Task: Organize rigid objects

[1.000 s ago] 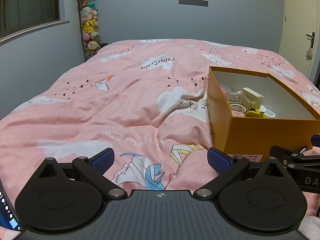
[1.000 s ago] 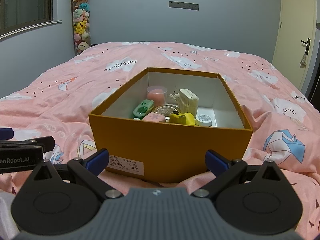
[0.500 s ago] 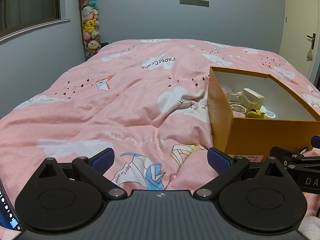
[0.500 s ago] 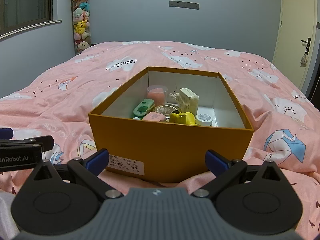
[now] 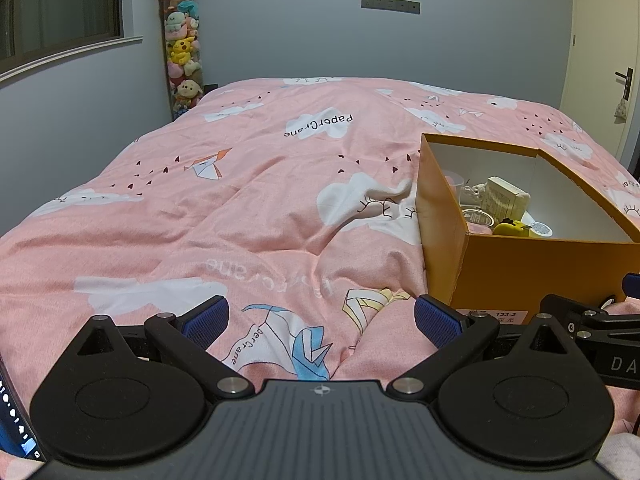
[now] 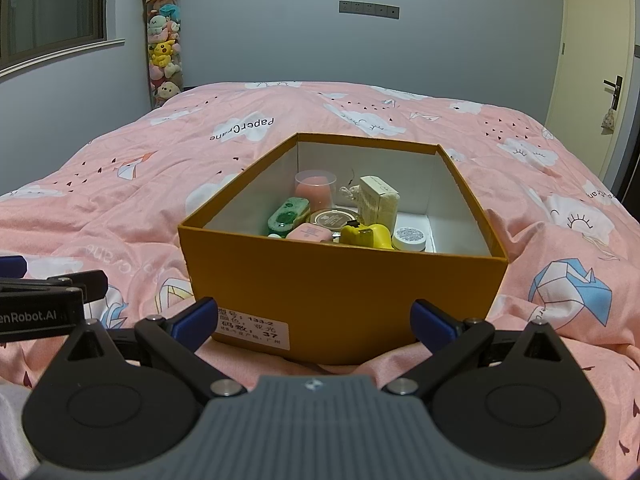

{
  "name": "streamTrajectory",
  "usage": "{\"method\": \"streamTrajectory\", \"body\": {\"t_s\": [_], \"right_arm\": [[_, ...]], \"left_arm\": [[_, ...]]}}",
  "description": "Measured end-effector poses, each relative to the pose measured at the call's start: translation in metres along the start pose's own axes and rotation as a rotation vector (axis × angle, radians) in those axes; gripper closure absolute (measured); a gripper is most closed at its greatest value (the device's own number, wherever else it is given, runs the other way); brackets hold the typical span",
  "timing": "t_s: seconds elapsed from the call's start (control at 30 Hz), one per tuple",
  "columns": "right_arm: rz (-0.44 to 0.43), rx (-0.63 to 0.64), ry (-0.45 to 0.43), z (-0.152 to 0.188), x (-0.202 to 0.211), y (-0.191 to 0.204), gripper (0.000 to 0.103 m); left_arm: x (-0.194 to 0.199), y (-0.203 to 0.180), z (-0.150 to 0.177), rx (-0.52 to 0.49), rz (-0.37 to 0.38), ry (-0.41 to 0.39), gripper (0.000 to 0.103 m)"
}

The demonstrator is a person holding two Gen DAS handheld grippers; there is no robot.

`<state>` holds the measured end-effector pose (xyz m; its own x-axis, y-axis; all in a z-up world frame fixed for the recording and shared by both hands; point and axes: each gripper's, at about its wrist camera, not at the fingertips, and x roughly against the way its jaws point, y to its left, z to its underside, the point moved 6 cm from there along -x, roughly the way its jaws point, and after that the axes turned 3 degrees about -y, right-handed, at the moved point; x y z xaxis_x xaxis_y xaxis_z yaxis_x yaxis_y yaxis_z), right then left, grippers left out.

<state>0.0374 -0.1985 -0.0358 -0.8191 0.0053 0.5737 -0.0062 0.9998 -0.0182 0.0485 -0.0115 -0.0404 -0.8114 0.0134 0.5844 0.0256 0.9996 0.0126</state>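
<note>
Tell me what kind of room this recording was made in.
Most likely a bedroom: a pink quilt printed with clouds and paper cranes covers a bed, a tall clear column of stacked plush toys stands in the corner, and a cream door is at right.

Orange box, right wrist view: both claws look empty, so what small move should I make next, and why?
Probably ease the right claw forward and up over the near wall of the orange box. Both claws are open and hold nothing, and the right one faces the box squarely, while the left claw points at bare quilt. The yellow toy lies closest to that wall.
</note>
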Motion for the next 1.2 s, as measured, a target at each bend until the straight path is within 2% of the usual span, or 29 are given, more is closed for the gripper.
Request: {"method": "streamTrajectory", "body": {"t_s": [1.2], "right_arm": [[-0.005,0.001,0.004,0.0019,-0.0005,0.0015,0.003]], "left_arm": [[0.0003,0.0022,0.0008,0.004,-0.002,0.0,0.0]]}}
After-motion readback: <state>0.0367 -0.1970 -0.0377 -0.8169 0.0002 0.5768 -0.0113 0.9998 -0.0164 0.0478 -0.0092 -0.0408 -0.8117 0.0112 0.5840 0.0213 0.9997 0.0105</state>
